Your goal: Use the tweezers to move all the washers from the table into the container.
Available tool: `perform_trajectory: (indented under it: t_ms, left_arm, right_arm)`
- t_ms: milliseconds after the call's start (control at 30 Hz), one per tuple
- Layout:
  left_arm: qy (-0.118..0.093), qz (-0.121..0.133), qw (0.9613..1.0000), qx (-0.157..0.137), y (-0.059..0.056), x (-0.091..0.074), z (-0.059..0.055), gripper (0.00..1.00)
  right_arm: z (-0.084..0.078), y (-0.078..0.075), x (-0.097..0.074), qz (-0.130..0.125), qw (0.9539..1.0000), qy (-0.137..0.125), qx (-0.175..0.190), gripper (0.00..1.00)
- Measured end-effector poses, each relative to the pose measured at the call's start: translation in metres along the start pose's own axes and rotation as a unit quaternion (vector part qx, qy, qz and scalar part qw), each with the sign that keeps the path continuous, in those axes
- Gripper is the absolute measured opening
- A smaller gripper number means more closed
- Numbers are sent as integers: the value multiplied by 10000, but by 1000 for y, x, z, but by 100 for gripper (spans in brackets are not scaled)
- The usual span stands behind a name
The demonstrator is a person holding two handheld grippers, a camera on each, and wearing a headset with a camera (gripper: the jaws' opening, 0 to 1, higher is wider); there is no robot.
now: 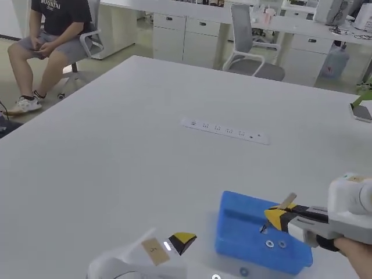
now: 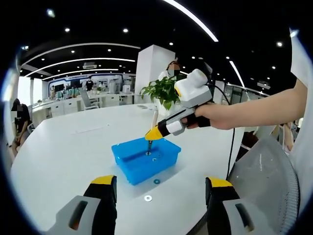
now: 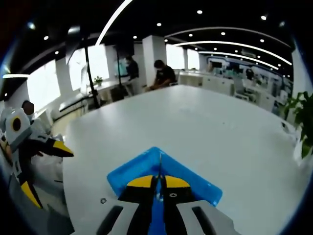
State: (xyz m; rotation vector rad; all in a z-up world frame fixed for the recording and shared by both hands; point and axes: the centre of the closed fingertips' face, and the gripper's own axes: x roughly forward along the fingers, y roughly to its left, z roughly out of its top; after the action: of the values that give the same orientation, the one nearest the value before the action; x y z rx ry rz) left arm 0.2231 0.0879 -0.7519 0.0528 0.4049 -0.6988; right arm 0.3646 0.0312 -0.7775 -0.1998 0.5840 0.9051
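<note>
A blue container stands near the table's front edge, with two washers lying inside it. My right gripper is shut on thin tweezers, whose tips point down into the container. In the right gripper view the tweezers rise between the shut jaws over the container. Whether the tips hold a washer I cannot tell. My left gripper hangs open and holds nothing, in front of the container. Two loose washers lie on the table between it and the container.
A white power strip lies mid-table. A person sits on a chair at the far left, and an office chair stands behind the table. A potted plant sits beyond the container. One washer lies beside the container.
</note>
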Motion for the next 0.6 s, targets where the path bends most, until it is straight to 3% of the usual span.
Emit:
perform_trajectory:
  t_ms: [600]
  left_arm:
    - [51, 27, 10000, 0, 0, 0, -2, 74]
  right_arm:
    - [-17, -6, 18, 74, 9995, 302, 10, 3]
